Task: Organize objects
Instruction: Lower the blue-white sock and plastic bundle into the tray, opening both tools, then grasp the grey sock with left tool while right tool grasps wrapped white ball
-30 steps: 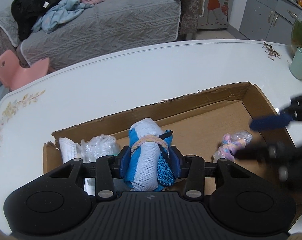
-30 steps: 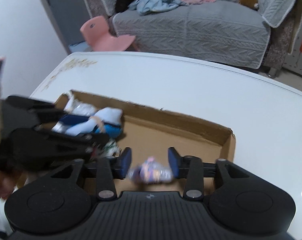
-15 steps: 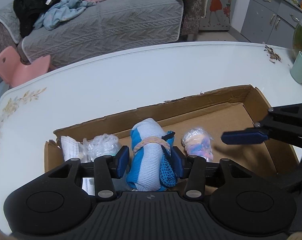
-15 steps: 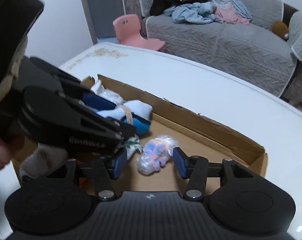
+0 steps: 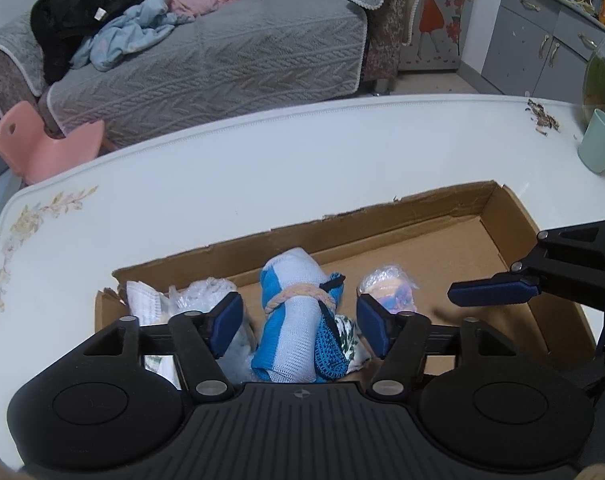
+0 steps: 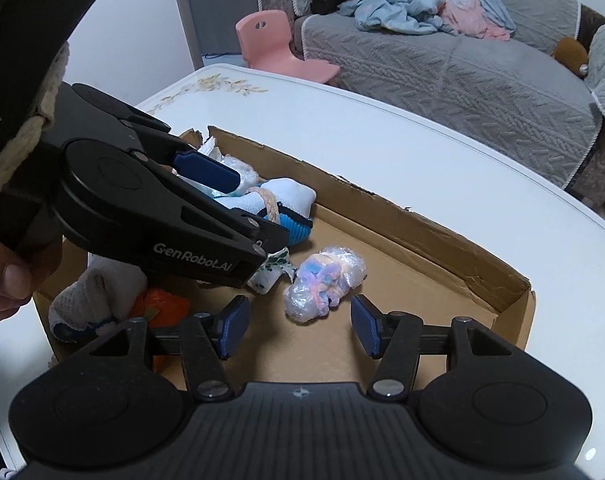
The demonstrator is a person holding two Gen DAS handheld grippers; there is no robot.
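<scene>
both tools open over the shallow brown cardboard box (image 5: 442, 216)
left tool (image 5: 300, 322) just released the blue-and-white rolled sock bundle (image 5: 292, 320); right tool (image 6: 296, 330) just released the plastic-wrapped pastel bundle (image 6: 324, 282).

I work in a home's living room: beyond my white table (image 5: 262, 160) stands a grey sofa (image 5: 222, 68) heaped with clothes (image 5: 114, 20), a pink child's chair (image 5: 42, 148) beside it.

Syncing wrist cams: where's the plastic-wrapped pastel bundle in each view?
Left wrist: plastic-wrapped pastel bundle lies right of centre, behind the left gripper's right finger.
Right wrist: centre, ahead of the open right gripper.
Shared landmark: blue-and-white striped cloth roll beside it in the cardboard box.
</scene>
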